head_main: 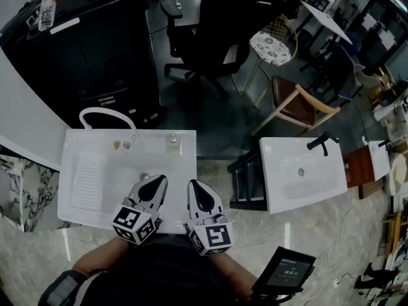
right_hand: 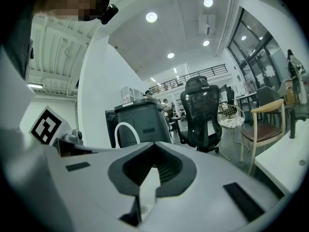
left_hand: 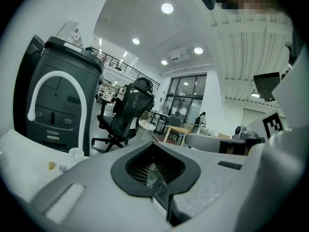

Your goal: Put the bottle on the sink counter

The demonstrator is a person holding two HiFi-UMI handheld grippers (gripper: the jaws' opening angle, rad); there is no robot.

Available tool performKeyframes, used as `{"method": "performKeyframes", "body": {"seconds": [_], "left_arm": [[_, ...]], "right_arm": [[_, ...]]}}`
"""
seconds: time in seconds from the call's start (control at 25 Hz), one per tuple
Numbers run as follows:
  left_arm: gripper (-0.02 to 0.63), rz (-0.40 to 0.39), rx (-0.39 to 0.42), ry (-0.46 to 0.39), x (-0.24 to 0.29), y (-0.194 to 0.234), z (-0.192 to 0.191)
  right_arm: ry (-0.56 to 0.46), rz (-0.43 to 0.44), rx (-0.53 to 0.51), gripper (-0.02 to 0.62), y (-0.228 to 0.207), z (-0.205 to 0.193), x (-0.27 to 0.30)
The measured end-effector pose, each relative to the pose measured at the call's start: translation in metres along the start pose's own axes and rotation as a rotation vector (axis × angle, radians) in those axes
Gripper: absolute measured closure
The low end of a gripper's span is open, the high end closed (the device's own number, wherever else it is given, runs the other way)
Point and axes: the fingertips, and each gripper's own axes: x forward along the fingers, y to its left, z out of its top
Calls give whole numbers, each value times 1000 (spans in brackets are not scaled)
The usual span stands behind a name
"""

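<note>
The left gripper (head_main: 155, 185) and right gripper (head_main: 197, 189) hang side by side over the near edge of the white sink (head_main: 86, 177). Both have their jaws pressed together and hold nothing. The bottle (head_main: 48, 5) stands well apart, on top of the black cabinet (head_main: 102, 50) beyond the sink.

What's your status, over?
Left claw shut, empty. Right claw same. Bottle atop black machine, beyond sink. Sink lies between.

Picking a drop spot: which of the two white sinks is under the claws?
The left sink, with the white looped tap: the left claw and right claw hang over its near edge. The right sink has a black tap.
</note>
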Motion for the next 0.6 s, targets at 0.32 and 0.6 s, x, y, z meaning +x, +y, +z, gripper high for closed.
{"method": "performKeyframes", "body": {"seconds": [0.32,0.6], "left_arm": [[603,0,-8,5,-1,1,-3],[603,-1,-3,7,-1,2,-6]], "right_arm": [[-4,18,3,600,6,-1,1],[-6,14,9,600,6,-4,0]]}}
